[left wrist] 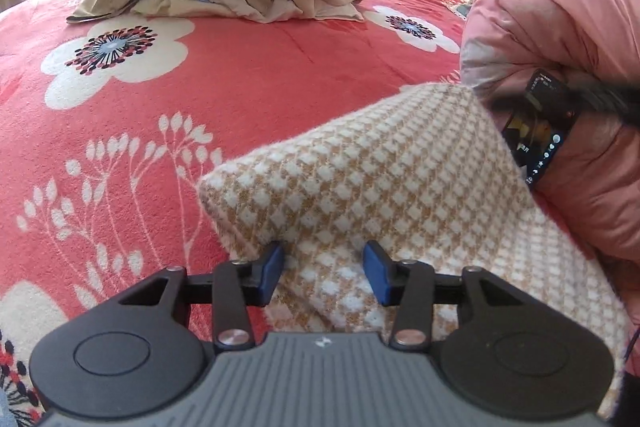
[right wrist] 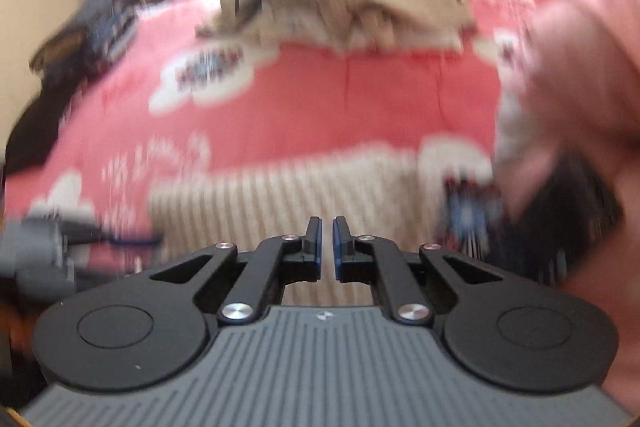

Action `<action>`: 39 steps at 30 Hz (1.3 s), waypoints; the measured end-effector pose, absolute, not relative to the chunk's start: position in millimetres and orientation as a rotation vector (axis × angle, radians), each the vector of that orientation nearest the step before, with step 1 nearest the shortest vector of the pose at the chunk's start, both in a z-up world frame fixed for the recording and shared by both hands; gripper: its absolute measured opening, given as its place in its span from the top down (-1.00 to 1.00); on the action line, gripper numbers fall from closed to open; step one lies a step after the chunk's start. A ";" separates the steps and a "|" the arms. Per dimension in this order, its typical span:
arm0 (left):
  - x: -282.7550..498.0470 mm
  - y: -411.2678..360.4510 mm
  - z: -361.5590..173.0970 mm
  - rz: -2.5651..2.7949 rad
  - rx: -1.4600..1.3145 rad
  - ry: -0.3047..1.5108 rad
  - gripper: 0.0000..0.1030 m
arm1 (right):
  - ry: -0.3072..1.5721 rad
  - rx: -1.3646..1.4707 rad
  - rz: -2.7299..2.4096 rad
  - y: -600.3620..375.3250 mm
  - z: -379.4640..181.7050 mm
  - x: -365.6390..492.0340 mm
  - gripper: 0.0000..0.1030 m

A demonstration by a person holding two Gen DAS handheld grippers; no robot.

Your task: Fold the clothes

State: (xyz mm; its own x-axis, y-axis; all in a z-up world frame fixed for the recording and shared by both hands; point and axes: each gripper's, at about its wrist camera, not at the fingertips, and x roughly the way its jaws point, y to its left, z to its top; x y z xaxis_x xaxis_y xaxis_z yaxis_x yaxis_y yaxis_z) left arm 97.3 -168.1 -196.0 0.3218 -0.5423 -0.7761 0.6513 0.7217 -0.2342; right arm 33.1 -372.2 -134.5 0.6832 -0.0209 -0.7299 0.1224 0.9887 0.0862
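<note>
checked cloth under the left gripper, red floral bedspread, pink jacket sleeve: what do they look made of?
Checked cloth: seems a woven or knitted textile, matte; raised tan-and-white weave, fuzzy edge.
Red floral bedspread: likely plush fleece; soft nap, faint sheen, printed flowers.
Pink jacket sleeve: probably smooth synthetic shell with padding; puffy folds, slight sheen.

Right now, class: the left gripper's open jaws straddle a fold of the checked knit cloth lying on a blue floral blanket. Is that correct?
Not quite: the blanket is red with white flowers, not blue. The left wrist view shows this, with the left gripper open astride the checked knit cloth.
</note>
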 end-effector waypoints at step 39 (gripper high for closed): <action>124.8 -189.9 -152.9 -0.761 0.245 0.867 -0.03 | 0.904 0.261 -0.035 -433.1 -160.9 94.1 0.91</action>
